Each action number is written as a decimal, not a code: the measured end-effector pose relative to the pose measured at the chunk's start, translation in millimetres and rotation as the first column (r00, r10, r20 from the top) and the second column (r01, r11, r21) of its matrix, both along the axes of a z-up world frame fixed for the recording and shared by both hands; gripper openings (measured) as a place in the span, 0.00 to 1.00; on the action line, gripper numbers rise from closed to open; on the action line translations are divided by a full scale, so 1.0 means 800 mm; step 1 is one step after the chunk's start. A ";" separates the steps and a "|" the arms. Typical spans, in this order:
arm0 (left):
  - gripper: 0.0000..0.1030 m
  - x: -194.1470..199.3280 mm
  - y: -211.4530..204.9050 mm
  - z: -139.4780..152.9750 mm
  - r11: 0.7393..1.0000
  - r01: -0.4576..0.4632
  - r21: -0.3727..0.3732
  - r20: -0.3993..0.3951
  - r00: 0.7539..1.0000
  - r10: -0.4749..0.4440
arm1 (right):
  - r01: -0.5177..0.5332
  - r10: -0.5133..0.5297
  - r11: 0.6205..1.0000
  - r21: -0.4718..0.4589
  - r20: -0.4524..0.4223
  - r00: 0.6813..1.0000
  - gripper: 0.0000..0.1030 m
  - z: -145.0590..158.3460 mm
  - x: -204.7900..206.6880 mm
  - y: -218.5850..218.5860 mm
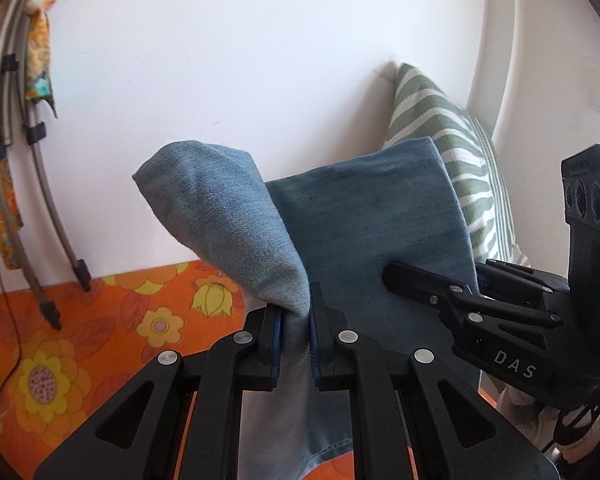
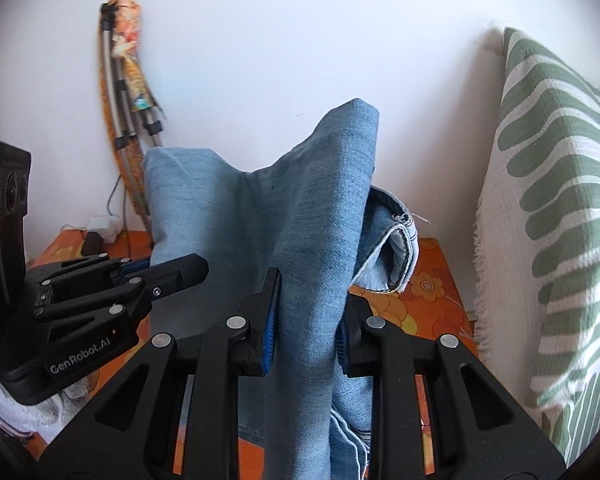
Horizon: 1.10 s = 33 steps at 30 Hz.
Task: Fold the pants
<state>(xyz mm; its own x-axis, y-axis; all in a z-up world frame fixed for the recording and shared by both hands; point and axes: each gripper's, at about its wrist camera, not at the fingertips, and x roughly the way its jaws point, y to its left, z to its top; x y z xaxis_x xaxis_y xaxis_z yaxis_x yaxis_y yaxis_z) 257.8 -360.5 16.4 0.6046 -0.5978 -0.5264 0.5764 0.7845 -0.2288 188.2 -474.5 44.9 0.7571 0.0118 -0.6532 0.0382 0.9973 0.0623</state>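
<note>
Both grippers are holding the pants (image 1: 372,216) up off the orange flowered bedspread (image 1: 100,332), so this looks like the middle of a fold — the lifted end being carried over, I would judge, toward the part of the garment that is hanging down below the jaws. The left gripper (image 1: 294,344) is clenched on a thin bunch of denim, its blue pads pressing the cloth from both sides. The right gripper (image 2: 306,320) is gripping a thicker wad, so its jaws are standing a little wider, yet the fabric is filling the gap and is clearly pinched. In each wrist view the other gripper is showing just beside, biting the same raised edge, so the two are working close together.

The pants are pale blue denim, soft and floppy. Above each grip a flap is standing up and drooping over, and in the right wrist view a hemmed leg opening (image 2: 396,248) is curling out to the right, with stitching showing. The cloth between the grips is sagging rather than taut.

The next move, as I see it, is calling for both hands to be travelling together at the same height and lowering the edge squarely — otherwise the fold could be landing crooked. The striped green cushion (image 2: 560,200) is leaning on the wall nearby, to the right.
</note>
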 end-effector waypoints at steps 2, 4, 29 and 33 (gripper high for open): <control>0.09 0.011 -0.004 -0.008 1.000 0.000 0.003 -0.011 1.000 0.000 | 0.003 -0.003 1.000 0.006 -0.014 1.000 0.24 -0.009 0.014 -0.007; 0.09 0.026 -0.010 -0.020 1.000 0.000 0.016 -0.021 1.000 0.001 | 0.008 -0.008 1.000 0.014 -0.029 1.000 0.24 -0.021 0.030 -0.014; 0.16 0.149 0.052 -0.097 0.961 -0.245 0.132 -0.158 0.951 0.264 | 0.266 -0.275 0.961 -0.073 -0.188 0.943 0.44 -0.138 0.132 -0.121; 0.16 0.129 0.067 -0.071 0.964 -0.234 0.128 -0.129 0.960 0.250 | 0.257 -0.261 0.965 -0.044 -0.161 0.952 0.44 -0.112 0.113 -0.110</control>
